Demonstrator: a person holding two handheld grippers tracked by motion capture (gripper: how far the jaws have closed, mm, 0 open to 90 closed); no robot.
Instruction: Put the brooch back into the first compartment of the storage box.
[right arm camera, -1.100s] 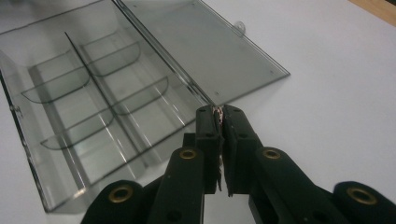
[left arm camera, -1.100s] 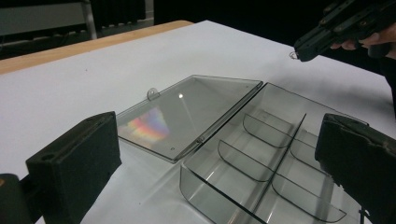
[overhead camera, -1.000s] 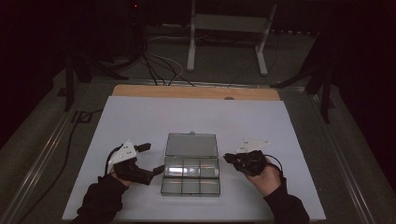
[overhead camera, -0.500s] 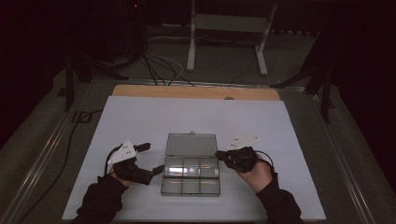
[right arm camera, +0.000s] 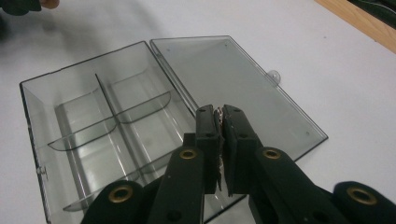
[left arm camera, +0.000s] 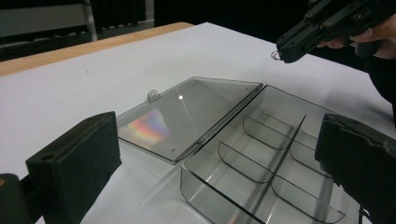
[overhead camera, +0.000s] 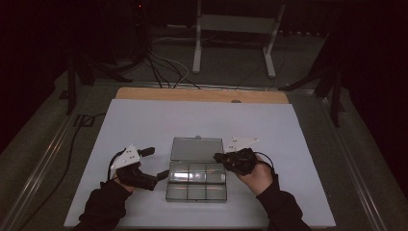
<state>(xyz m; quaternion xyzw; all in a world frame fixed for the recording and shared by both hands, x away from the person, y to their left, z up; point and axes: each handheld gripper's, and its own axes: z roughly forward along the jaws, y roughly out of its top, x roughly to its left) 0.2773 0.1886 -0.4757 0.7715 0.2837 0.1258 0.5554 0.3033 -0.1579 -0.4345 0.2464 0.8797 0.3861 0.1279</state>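
A clear plastic compartment box (overhead camera: 196, 186) lies open on the white table, its lid (overhead camera: 196, 149) folded flat toward the far side. Its dividers (left arm camera: 261, 140) show bare compartments. My left gripper (overhead camera: 156, 163) stands open just left of the box, one jaw near the box's left wall. My right gripper (overhead camera: 217, 157) hovers over the box's right rear corner, shut on a small thin metal piece (right arm camera: 218, 111). From the left gripper view, that piece (left arm camera: 275, 56) dangles as a tiny ring below the right gripper (left arm camera: 292, 46). The right gripper (right arm camera: 220, 116) points over the lid (right arm camera: 243, 79).
A wooden strip (overhead camera: 202, 95) runs along the table's far edge. Beyond it on the dark floor are cables (overhead camera: 159, 67) and a white stand's legs (overhead camera: 233, 43). White table surface (overhead camera: 144, 120) spreads around the box.
My right gripper has moved left from beside the box to over its right rear corner, still shut. The left gripper and box have stayed put.
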